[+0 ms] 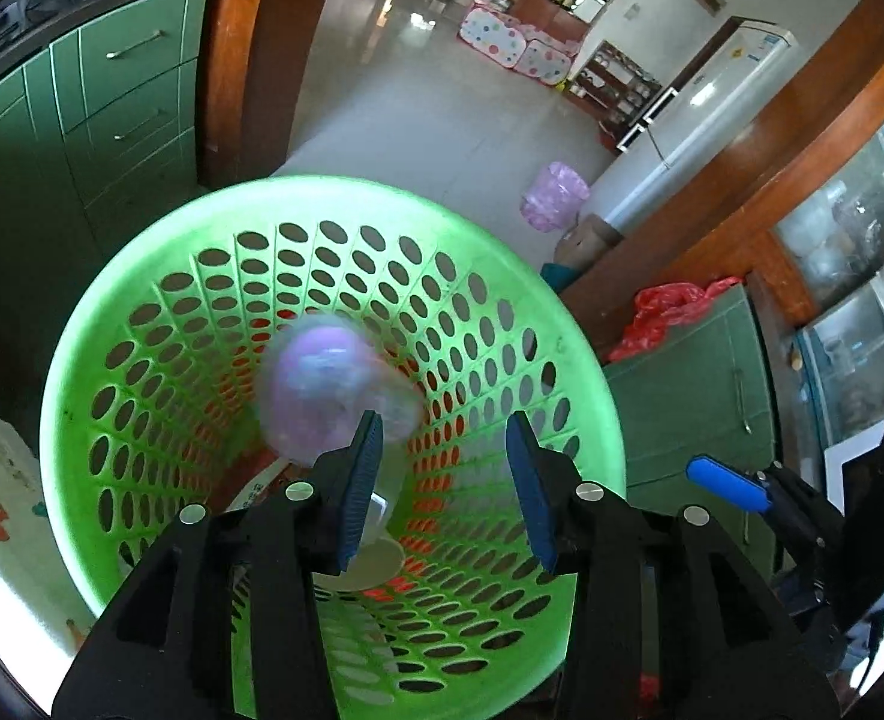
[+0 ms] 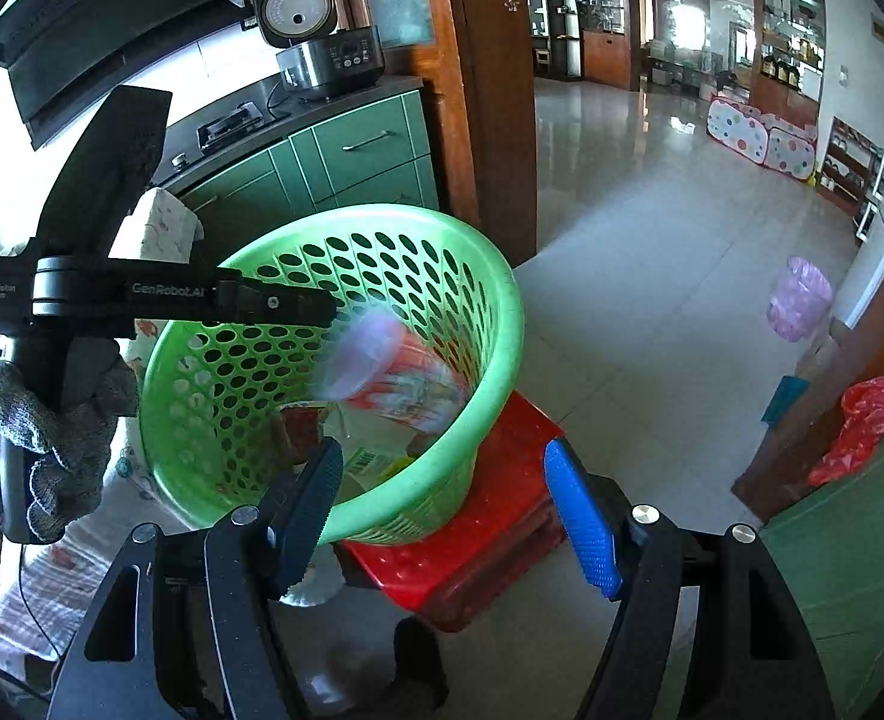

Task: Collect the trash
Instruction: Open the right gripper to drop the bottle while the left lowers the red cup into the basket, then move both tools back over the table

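The left gripper (image 1: 442,438) was held above the green basket (image 1: 142,276), its jaws parted with nothing between them. A blurred plastic cup (image 1: 322,384) with a purple lid was seen inside the basket, clear of the pads. The right gripper (image 2: 442,480) was held nearer, jaws apart and empty. The basket stood on a red stool (image 2: 472,552).

The left wrist view looks steeply down into the green basket (image 1: 334,204) from close above; the right wrist view sees the same green basket (image 2: 502,324) from farther back, to its side.
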